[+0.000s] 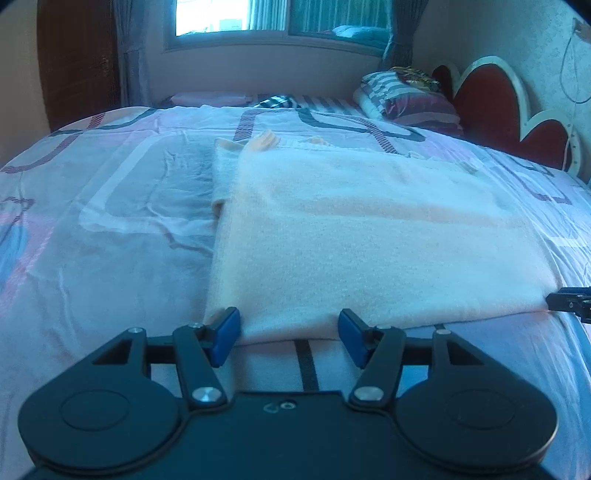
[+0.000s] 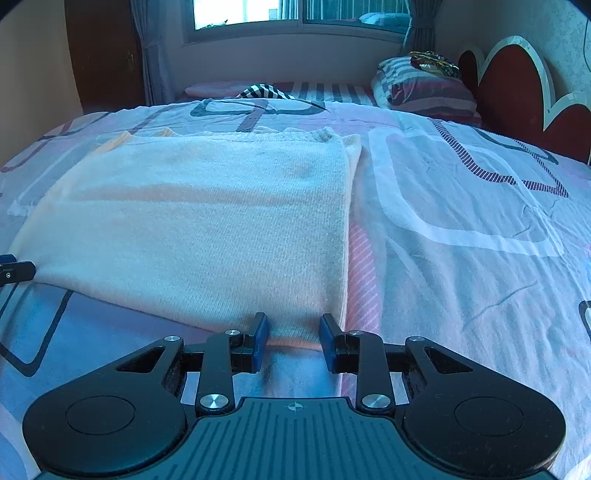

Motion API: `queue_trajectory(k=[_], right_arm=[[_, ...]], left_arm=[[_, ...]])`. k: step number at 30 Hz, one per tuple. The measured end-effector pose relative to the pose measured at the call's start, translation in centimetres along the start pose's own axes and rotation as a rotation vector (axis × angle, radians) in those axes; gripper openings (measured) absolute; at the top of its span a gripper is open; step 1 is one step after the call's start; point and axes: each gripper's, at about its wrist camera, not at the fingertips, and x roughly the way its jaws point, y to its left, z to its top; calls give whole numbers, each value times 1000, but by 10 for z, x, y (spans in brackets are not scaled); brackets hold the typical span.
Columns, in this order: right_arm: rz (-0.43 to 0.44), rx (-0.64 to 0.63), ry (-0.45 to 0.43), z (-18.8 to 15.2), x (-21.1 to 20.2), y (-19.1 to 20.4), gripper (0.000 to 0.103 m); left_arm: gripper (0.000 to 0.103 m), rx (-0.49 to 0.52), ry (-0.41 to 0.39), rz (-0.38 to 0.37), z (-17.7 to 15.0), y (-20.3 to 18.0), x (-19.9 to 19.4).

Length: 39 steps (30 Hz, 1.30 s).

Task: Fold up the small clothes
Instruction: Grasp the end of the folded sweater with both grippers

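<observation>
A pale cream knitted garment (image 1: 354, 236) lies flat on the bed, folded into a rectangle; it also shows in the right wrist view (image 2: 207, 221). My left gripper (image 1: 288, 336) is open, its blue pads (image 1: 225, 332) on either side of the garment's near left corner edge. My right gripper (image 2: 293, 341) is open, its blue pads (image 2: 260, 339) on either side of the garment's near right corner edge. The right gripper's tip shows at the right edge of the left wrist view (image 1: 570, 301), and the left gripper's tip at the left edge of the right wrist view (image 2: 14, 271).
The bed sheet (image 1: 110, 221) is pink and white with dark line patterns. Striped pillows (image 1: 410, 98) and a red heart-shaped headboard (image 1: 498, 110) are at the far right. A window (image 1: 258, 18) and a wooden door (image 1: 81, 62) are beyond the bed.
</observation>
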Motion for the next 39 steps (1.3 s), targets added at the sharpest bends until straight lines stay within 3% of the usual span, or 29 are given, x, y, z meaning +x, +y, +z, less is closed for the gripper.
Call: queue_trajectory(k=[2,4,7,9,10,11,14,17,22,27,30,32,34,36,39], right_arm=[[31,4,-48,1,-19,1,30],[75,8,-76,0,-36,2,30],[127,34,-98,0,-47,3,29],[156,49,-112,3,-50,7,29],[166,49,-123,5,-51,9,28],[184,53,-130,9,-52,11,19],[217,71,-145,22,-48,13,9],[242,85,-139,38,-34,14,6],[295,97,-118,66,7,21,6],[338,97,-102,90,53,40,6],[346,103,-104,99,70,47,6],[348,112,-102,103,79,49,6],[348,115,-91,105,87,51,6],[352,111,-90,104,88,51,6],[353,106,-87,102,92,51,6]], left_arm=[[57,-23,-45,25,-1,2,-21],[56,-84,-60,0,-10,9,-36],[50,-319,-35,-91,-25,30,-36],[36,-519,-37,-179,-35,46,-28],[33,-604,-40,-217,-40,52,-24],[33,-682,-38,-238,-43,56,-19],[35,-805,-49,-247,-46,60,-3],[36,-894,-110,-251,-47,62,9],[36,-996,-200,-238,-42,63,26],[34,-1021,-226,-198,-23,59,41],[28,-1039,-234,-181,-18,61,49],[6,-1039,-218,-181,-14,63,56],[6,-1051,-221,-200,-15,66,56],[6,-1019,-275,-224,-16,64,43],[7,-962,-285,-205,-17,61,36]])
